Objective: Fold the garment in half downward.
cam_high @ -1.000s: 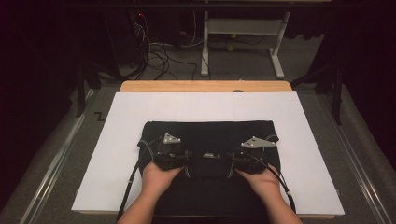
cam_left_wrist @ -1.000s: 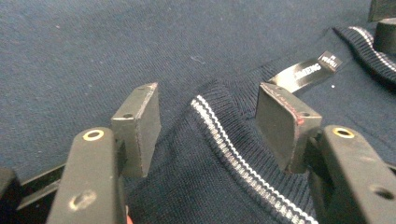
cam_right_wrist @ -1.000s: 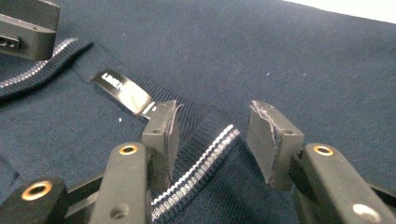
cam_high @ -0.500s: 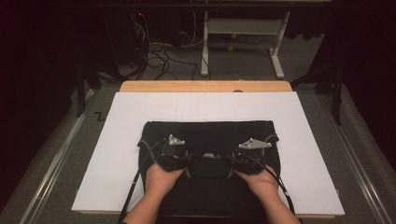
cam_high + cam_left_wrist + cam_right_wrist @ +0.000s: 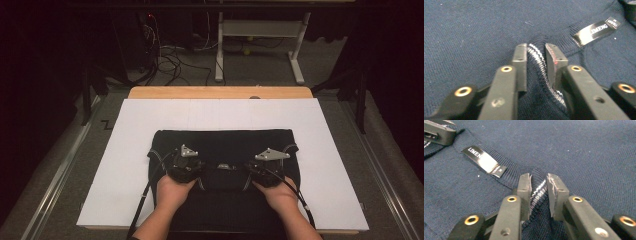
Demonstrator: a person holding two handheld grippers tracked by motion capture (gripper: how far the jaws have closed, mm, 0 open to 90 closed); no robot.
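Status: the grasp stage is complete or nearly so. The dark navy knitted garment (image 5: 222,160) lies flat on the white sheet-covered worktop (image 5: 125,150), its centre slightly toward 6 o'clock from the middle of the sheet, with the collar end nearest the person. The left tool (image 5: 186,161) sits at about 8 o'clock of the garment's centre; the right tool (image 5: 267,162) sits at about 4 o'clock.

In the left gripper view, the left tool (image 5: 536,53) has just been closing, and its jaws now stand narrow with a raised fold of the ribbed collar band with white stripes (image 5: 536,60) pinched between them. In the right gripper view, the right tool (image 5: 539,182) has likewise just been closing and clamps a second fold of the same collar band (image 5: 537,191). The black woven neck label (image 5: 482,160) lies flat between the two grip points.

Judgement: both collar grips appear established. The garment is not yet lifted, moved or folded; that work remains.

Count:
- Garments: one.
- Tools: two, both engaged.
- Neck labels: one.
- Hands: two, one per tool.
- Worktops: one.
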